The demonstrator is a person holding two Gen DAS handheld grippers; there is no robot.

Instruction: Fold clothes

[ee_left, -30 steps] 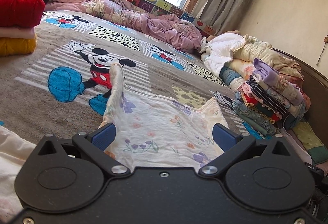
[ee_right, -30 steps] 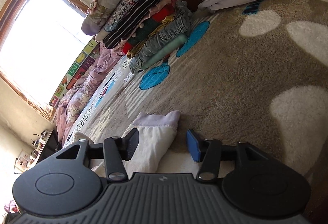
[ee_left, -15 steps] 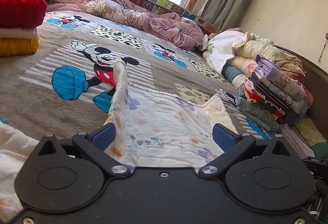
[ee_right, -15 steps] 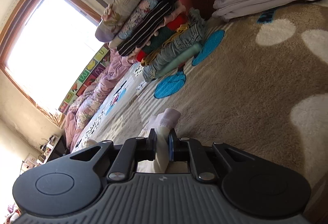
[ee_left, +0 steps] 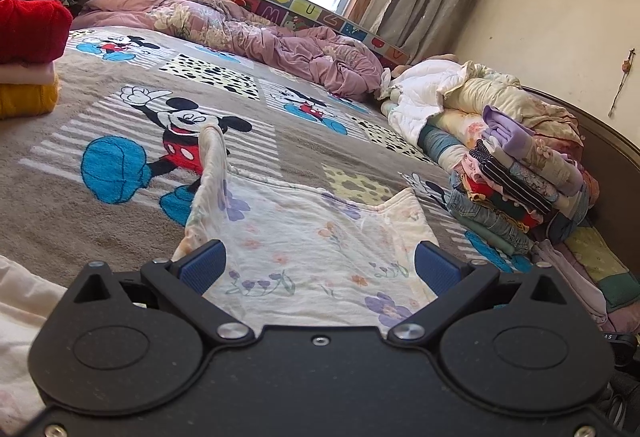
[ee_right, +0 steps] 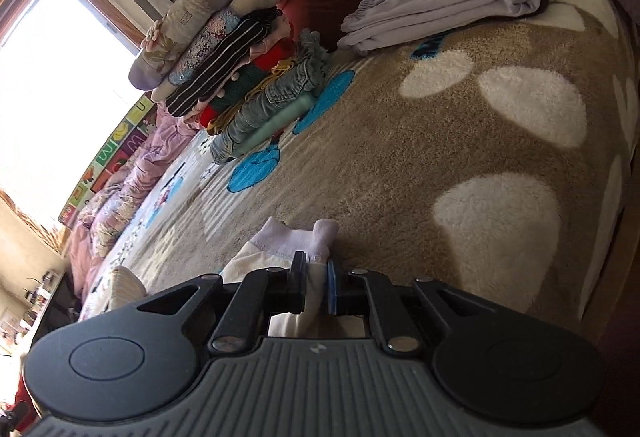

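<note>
A cream garment with a purple and orange flower print (ee_left: 304, 249) lies spread on the Mickey Mouse blanket (ee_left: 100, 213), one strap standing up at the left. My left gripper (ee_left: 320, 267) is open, its blue pads on either side of the garment's near part, holding nothing. In the right wrist view my right gripper (ee_right: 317, 287) is shut on the lilac-trimmed edge of the same pale garment (ee_right: 296, 241), which bunches up just beyond the fingertips.
A tall stack of folded clothes (ee_left: 520, 181) stands at the right, also in the right wrist view (ee_right: 224, 69). Red, pink and yellow folded items (ee_left: 28, 53) sit at the left. A crumpled pink duvet (ee_left: 248, 33) lies at the back. Folded lilac trousers (ee_right: 444, 9) lie by the headboard.
My right gripper closed on the garment's lilac-trimmed edge and has lifted it slightly. My left gripper stayed open and shifted a little forward over the garment.
</note>
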